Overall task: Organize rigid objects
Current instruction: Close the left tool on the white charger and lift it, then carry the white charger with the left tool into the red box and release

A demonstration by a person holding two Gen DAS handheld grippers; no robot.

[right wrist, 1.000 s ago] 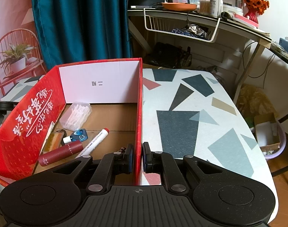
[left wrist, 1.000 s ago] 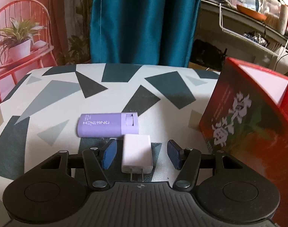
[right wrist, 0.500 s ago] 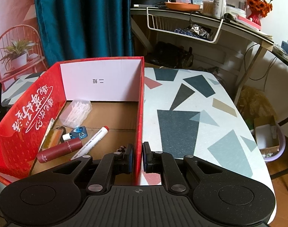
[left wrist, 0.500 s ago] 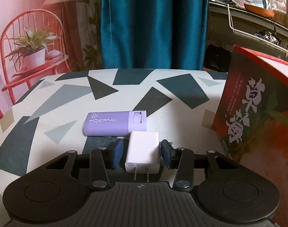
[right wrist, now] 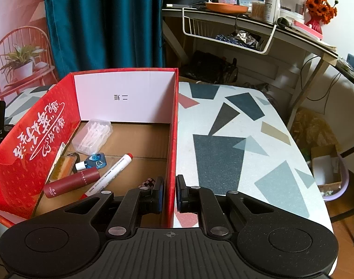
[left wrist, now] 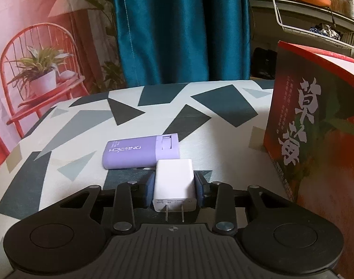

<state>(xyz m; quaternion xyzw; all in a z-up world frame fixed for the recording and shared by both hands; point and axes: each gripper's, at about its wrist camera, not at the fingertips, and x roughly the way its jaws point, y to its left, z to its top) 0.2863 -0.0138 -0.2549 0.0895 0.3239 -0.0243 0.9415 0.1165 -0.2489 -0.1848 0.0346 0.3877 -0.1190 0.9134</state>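
In the left wrist view my left gripper is shut on a white plug charger, prongs pointing back at the camera, just above the patterned table. A purple rectangular case lies on the table just beyond it. The red cardboard box stands to the right. In the right wrist view my right gripper is shut on the right wall of the red box. Inside lie a dark red tube, a white marker, a small blue bottle and a clear packet of swabs.
A teal curtain and a backdrop with a red chair stand behind the table. A cluttered desk with a wire basket is at the back right. The table's right edge drops to the floor.
My left gripper has closed onto the white charger and lifted it slightly, pulling back from the purple case. My right gripper stays clamped on the box wall.
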